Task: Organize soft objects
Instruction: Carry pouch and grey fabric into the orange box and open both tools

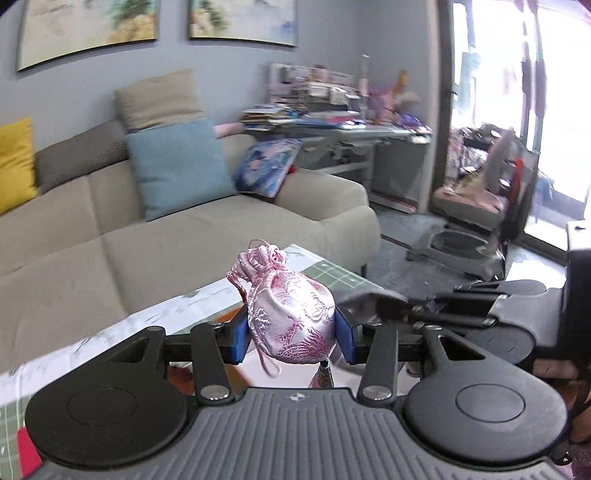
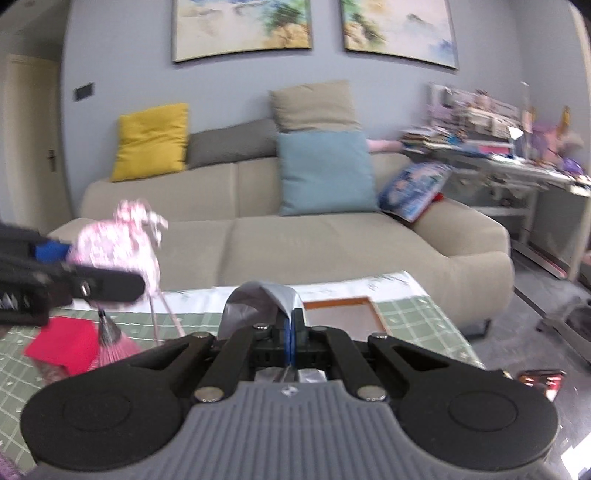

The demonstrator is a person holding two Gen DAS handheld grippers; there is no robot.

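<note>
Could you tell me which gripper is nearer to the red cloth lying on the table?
Left. The left gripper, shut on the pink pouch, hangs just above the red cloth. The right gripper, pinching grey fabric, sits further to the cloth's right.

A beige sofa (image 2: 295,236) stands against a grey-blue wall (image 2: 122,55), under two landscape paintings (image 2: 242,27). On the sofa lean a yellow cushion (image 2: 151,142), a light blue cushion (image 2: 327,173) and a patterned blue cushion (image 2: 415,190) at the armrest. To the right, a white desk (image 1: 369,144) is piled with books and papers. Strong daylight comes through the glass door (image 1: 554,110). The floor (image 1: 406,236) is dark grey. At far left there is a cream door (image 2: 29,140).
</note>
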